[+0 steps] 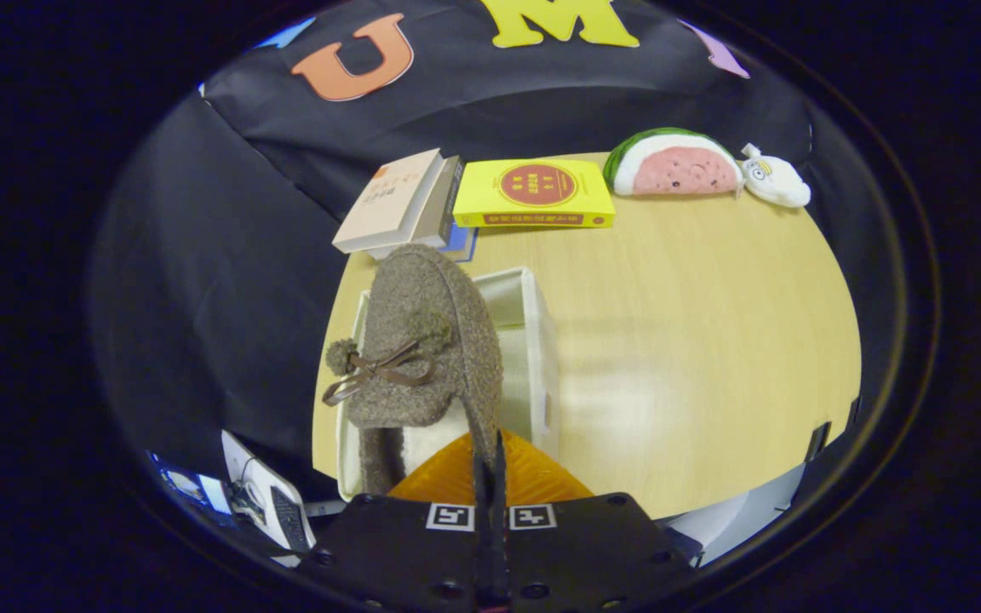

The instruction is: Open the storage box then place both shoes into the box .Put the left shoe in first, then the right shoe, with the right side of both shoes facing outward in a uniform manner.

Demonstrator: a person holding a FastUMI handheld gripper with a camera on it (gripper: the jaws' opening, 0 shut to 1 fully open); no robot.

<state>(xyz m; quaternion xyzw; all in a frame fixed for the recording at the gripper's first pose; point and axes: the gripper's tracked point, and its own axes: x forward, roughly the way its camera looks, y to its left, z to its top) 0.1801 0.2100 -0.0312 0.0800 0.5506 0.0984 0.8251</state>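
Shoe [422, 340] pinched by its rim between closed gripper [489, 464] fingers, hung over open white box [542, 340] on table [695, 340]. Judged: lower straight between walls, bow side kept outward, release only once sole seated.

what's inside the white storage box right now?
A brown fuzzy shoe, pinched by the gripper, hangs over the open storage box. Pale inner walls show; the shoe hides the floor, so another shoe can't be confirmed.
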